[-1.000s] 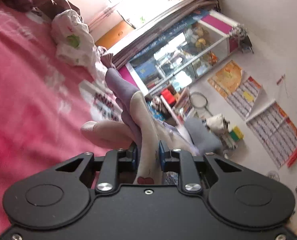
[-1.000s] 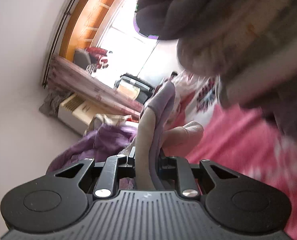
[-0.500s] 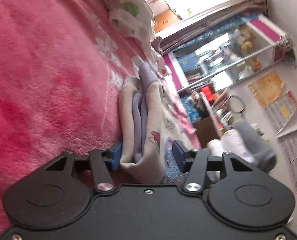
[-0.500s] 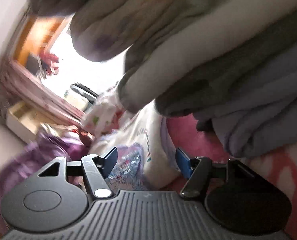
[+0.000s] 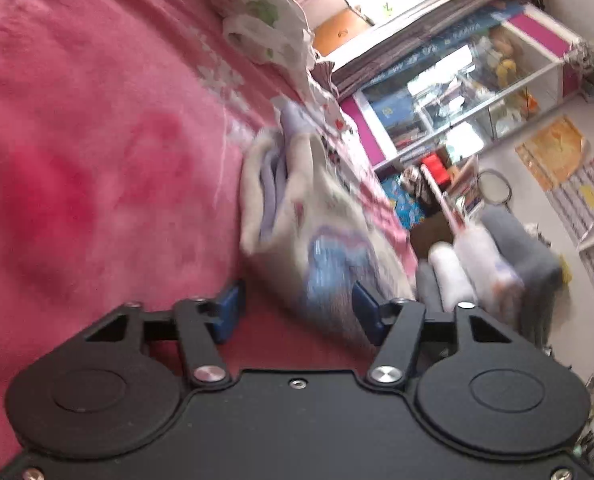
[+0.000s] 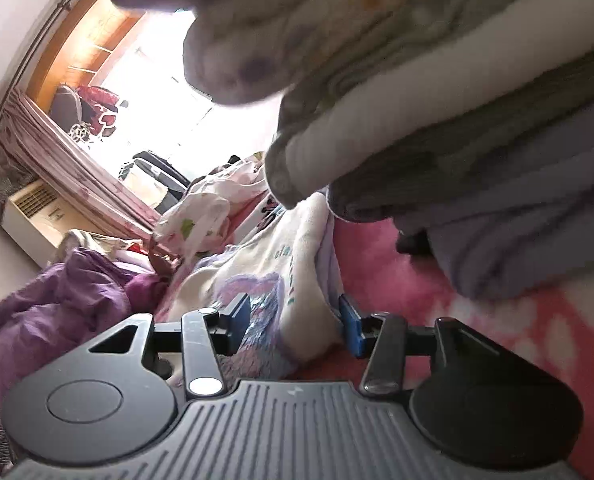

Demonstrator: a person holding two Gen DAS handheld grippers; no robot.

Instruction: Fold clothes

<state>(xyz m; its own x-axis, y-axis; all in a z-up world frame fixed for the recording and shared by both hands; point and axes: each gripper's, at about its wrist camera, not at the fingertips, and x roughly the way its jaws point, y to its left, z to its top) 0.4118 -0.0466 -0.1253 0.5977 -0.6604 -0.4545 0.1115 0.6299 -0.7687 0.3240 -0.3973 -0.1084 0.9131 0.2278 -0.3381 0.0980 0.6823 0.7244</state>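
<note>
A folded cream garment with a lilac-and-blue print [image 5: 317, 232] lies on the pink blanket [image 5: 89, 160]. My left gripper [image 5: 297, 312] is open, its blue pads either side of the garment's near edge, not clamping it. In the right wrist view the same garment [image 6: 273, 276] lies between the pads of my right gripper [image 6: 295, 320], which is open too. A stack of folded grey, white and lilac clothes [image 6: 457, 100] looms close above the right gripper and hides the upper right of that view.
A white floral garment [image 5: 265, 28] lies further up the bed. A crumpled purple quilt [image 6: 57, 300] is at the left in the right wrist view. Folded grey and white clothes [image 5: 497, 264], a glass cabinet [image 5: 477, 92] and floor clutter lie beyond the bed edge.
Both grippers were shut on the garment, held up; they lowered it onto the blanket, opened, and have now drawn back slightly from it.
</note>
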